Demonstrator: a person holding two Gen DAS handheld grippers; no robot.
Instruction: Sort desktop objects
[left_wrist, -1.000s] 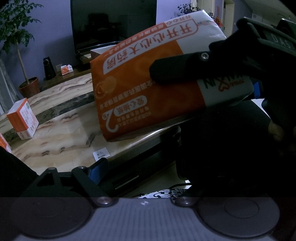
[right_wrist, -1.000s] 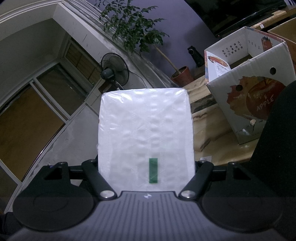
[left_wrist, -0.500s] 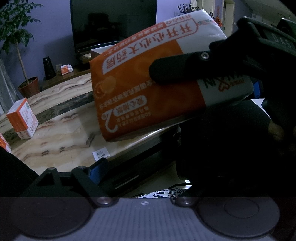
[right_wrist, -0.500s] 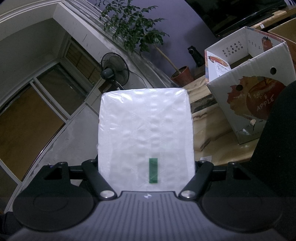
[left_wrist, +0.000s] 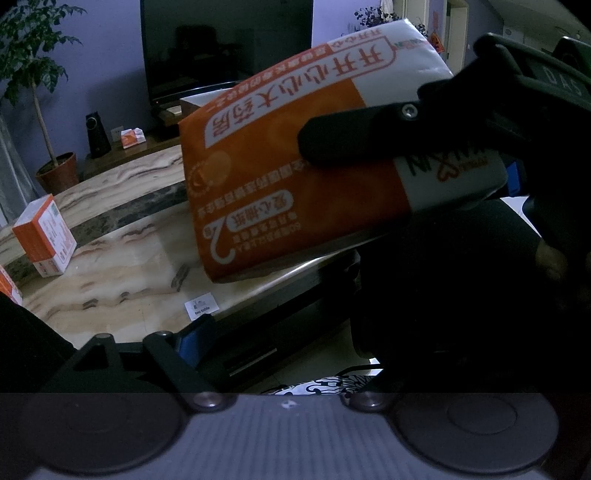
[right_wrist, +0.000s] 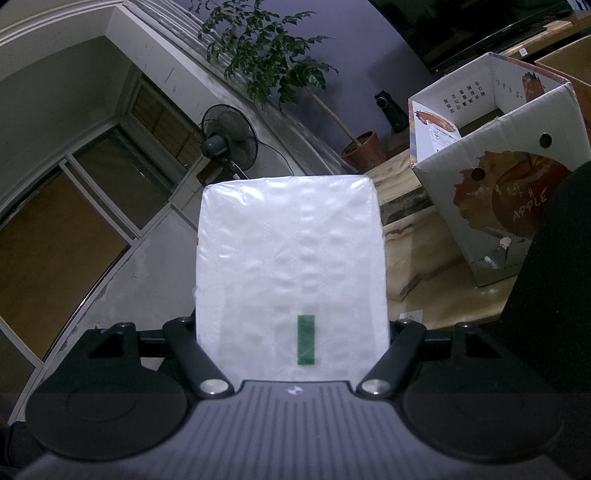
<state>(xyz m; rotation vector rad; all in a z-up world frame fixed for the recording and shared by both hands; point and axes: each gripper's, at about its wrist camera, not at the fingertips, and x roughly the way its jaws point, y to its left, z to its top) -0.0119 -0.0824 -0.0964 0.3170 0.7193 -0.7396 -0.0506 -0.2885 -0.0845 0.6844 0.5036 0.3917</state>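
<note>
Tissue pack (left_wrist: 295, 177), orange and white, is up in the air over the near edge of the marble table (left_wrist: 122, 266), clamped flat between the fingers of your right gripper (right_wrist: 291, 325). In the right wrist view its white underside fills the middle, pressed on both sides by the jaws, a small green tab near the bottom. In the left wrist view one black finger (left_wrist: 354, 136) of that gripper lies across the printed orange face.

Your left gripper (left_wrist: 280, 354) holds nothing: one blue-padded finger (left_wrist: 192, 339) shows at lower left, the other side is lost in the dark, and the jaws stand wide apart, pointing down at the table's near edge.

Surroundings, left wrist view: small white label (left_wrist: 201, 306) on the table near the edge, below the pack. Orange-and-white carton (left_wrist: 46, 236) standing upright at far left. Beyond the table a dark TV (left_wrist: 225, 48), a speaker (left_wrist: 98, 134) and a potted plant (left_wrist: 40, 110) against the wall. A dark mass at right blocks that side.

Right wrist view: open cardboard box (right_wrist: 495, 177) printed APPLE on the table, right of the pack and beyond it. The pack hides the table straight ahead. A standing fan (right_wrist: 229, 140) at left by the windows.
</note>
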